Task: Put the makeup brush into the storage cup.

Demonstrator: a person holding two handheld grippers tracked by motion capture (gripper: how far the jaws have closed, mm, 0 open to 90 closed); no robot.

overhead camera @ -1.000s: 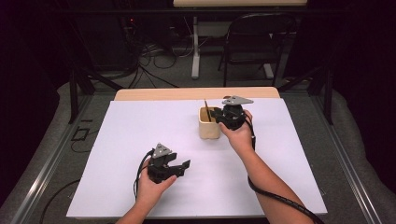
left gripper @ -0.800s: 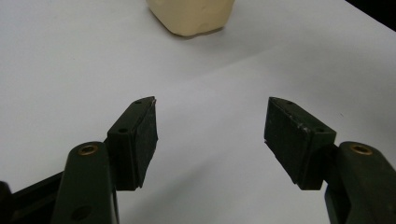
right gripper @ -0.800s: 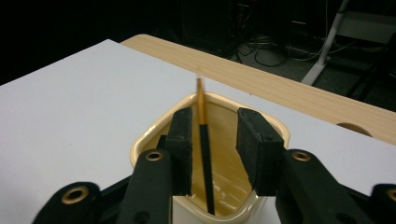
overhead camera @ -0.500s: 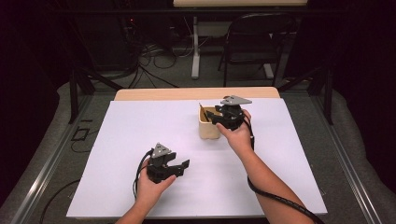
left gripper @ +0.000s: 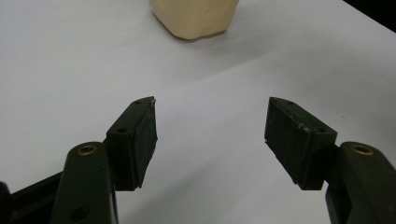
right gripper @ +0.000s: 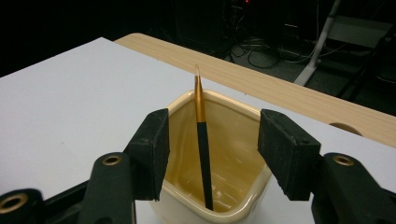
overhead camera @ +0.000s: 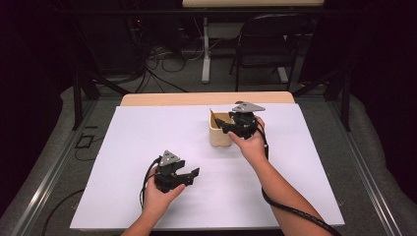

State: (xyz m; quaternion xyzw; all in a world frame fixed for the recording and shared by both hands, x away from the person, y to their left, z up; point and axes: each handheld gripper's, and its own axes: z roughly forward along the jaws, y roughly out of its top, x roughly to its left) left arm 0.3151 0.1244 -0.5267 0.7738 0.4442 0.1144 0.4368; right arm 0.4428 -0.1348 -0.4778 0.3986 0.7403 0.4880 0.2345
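1. We see the right hand-held gripper (overhead camera: 231,126) poised over the cream cup (overhead camera: 221,131) at the far middle of the white bench (overhead camera: 147,132). Its jaws have just been opening, and they now stand apart on either side of the thin brush (right gripper: 201,140) without touching it.
2. The brush stands tilted inside the cup (right gripper: 224,154), bottom end on the cup's floor, upper end leaning on the far rim.
3. The left hand-held gripper (overhead camera: 189,176) rests near the front of the bench, jaws wide and empty, pointed toward the cup (left gripper: 194,18) – well apart from it.
4. We judge the brush light, stiff and slim – easy to roll or slip, so we would pinch it at the black shaft (right gripper: 203,158) above the rim.
5. The cup looks glazed and hard, likely slick and breakable; we would hold it by its wall.
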